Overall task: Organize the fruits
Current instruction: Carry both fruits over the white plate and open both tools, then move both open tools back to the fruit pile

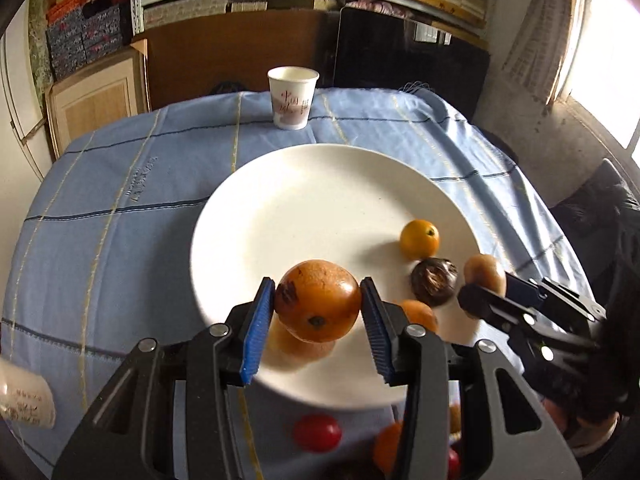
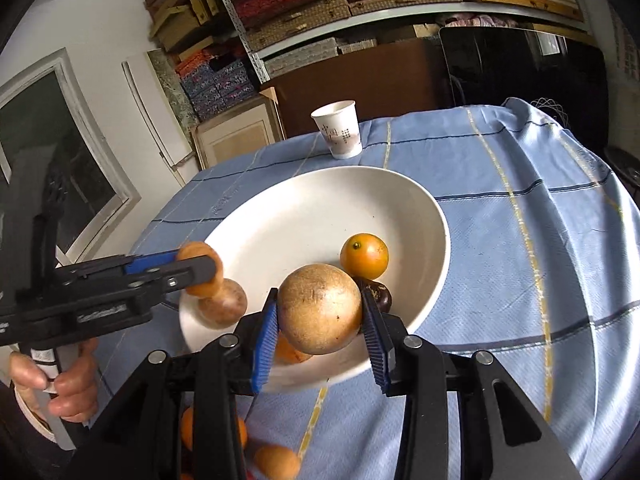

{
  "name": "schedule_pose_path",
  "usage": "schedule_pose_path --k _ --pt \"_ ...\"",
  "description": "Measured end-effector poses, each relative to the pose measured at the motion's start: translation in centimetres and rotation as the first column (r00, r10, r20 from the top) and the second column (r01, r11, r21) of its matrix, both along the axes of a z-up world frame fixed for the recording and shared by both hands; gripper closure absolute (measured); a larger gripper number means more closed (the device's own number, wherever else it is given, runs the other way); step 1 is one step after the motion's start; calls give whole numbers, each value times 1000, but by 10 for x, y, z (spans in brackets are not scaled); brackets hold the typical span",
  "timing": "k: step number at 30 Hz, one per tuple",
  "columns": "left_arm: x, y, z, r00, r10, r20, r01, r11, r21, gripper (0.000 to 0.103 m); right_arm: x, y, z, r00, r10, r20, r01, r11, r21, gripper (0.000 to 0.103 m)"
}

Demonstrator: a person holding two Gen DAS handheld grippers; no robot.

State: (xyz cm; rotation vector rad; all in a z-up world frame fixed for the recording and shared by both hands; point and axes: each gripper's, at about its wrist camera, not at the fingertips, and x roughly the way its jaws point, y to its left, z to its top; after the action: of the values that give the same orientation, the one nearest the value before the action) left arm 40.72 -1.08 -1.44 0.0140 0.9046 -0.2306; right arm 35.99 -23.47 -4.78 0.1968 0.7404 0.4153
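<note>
Jaws of left gripper (image 1: 318, 304) clenched around blemished orange fruit (image 1: 318, 300), right gripper (image 2: 320, 312) around tan fruit (image 2: 320, 308).

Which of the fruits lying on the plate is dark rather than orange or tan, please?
The dark brown wrinkled fruit beside the small orange near the plate rim; it alone is nearly black.
</note>
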Motion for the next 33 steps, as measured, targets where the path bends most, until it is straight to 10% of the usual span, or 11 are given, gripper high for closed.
schedule_pose_path --k 2,5,8,17,26,33 --pt "5 -2 0 1000 11 2 -11 1000 12 55 2 1 -1 1000 14 -3 -14 1000 1 47" --pt "-6 2 13 997 51 57 -52 999 14 14 -7 -5 8 1000 7 18 -8 999 43 17" --pt "-36 8 29 989 72 126 -75 997 16 10 -23 -10 26 998 4 67 -8 998 59 6" --pt "-138 53 15 958 227 177 -219 974 -62 5 -84 -14 19 986 -19 166 17 1000 15 4" --pt "-187 99 -23 949 311 45 -300 938 -175 5 -133 -7 18 977 -57 205 60 998 -10 4" --pt "-197 110 -33 943 332 28 -324 934 -150 5 -160 0 14 988 92 122 -95 995 21 4"
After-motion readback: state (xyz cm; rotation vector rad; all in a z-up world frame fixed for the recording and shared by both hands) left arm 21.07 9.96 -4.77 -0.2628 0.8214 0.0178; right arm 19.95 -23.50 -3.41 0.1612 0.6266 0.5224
